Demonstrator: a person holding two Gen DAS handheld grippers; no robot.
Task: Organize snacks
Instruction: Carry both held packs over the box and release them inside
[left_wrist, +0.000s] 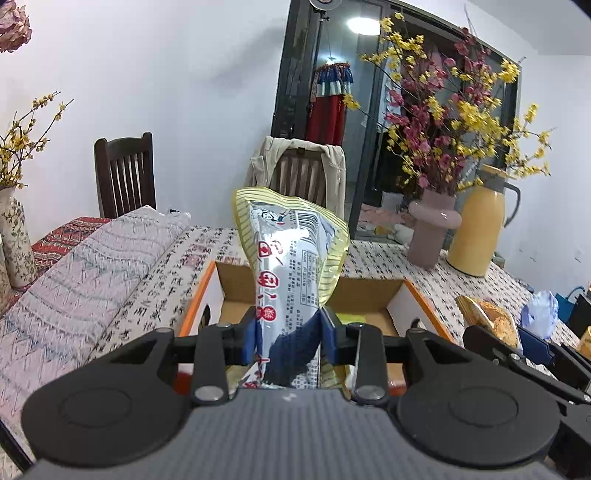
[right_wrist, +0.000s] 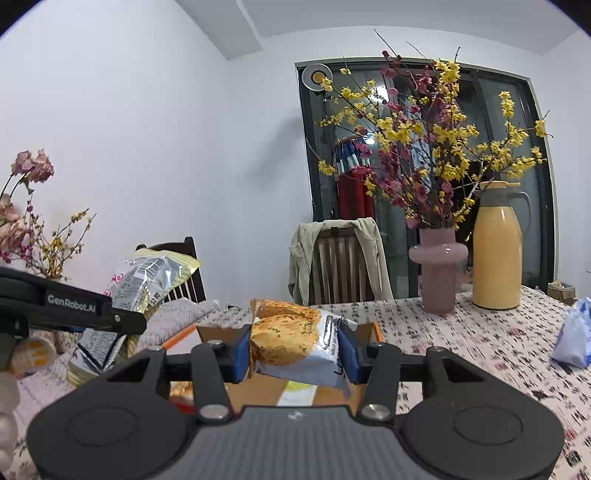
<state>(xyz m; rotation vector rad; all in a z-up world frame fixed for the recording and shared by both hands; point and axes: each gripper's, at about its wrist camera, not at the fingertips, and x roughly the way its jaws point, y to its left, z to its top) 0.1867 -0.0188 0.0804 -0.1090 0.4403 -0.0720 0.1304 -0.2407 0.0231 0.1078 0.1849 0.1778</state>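
Two wrist views over a dining surface (left_wrist: 388, 254) covered in a cloth printed with black and red characters.

Left view: left claw (left_wrist: 288, 332) clamped on a tall silver and yellow snack packet (left_wrist: 291, 254), blue pads pinching its lower part, top end standing upright above the fingers. Directly behind and below the packet, an open cardboard box (left_wrist: 373, 291) with orange outer edges, flaps raised, resting on the surface. Folded patterned blanket (left_wrist: 96, 266) to the left of the box. At the right edge, the right claw (left_wrist: 513, 332) visible from the side, gripping a packet showing golden crackers.

Right view: right claw (right_wrist: 295, 350) clamped on a white cracker packet (right_wrist: 291, 339), printed with round golden crackers, held crosswise and slightly tilted between the blue pads. Cardboard box just behind and beneath it, partly hidden by the packet. At the left edge, the left claw seen side-on, black arm lettered in white, with the silver and yellow packet rising above it.

Farther back on the surface: pink vase (right_wrist: 437, 269) with yellow and dark red blossom branches, yellow thermos jug (right_wrist: 496, 254) just beside it on the right. Blue and white bag (right_wrist: 574, 332) lying at the far right. Wooden chair (right_wrist: 340, 266) draped with a beige jacket beyond the surface, dark glass door behind.
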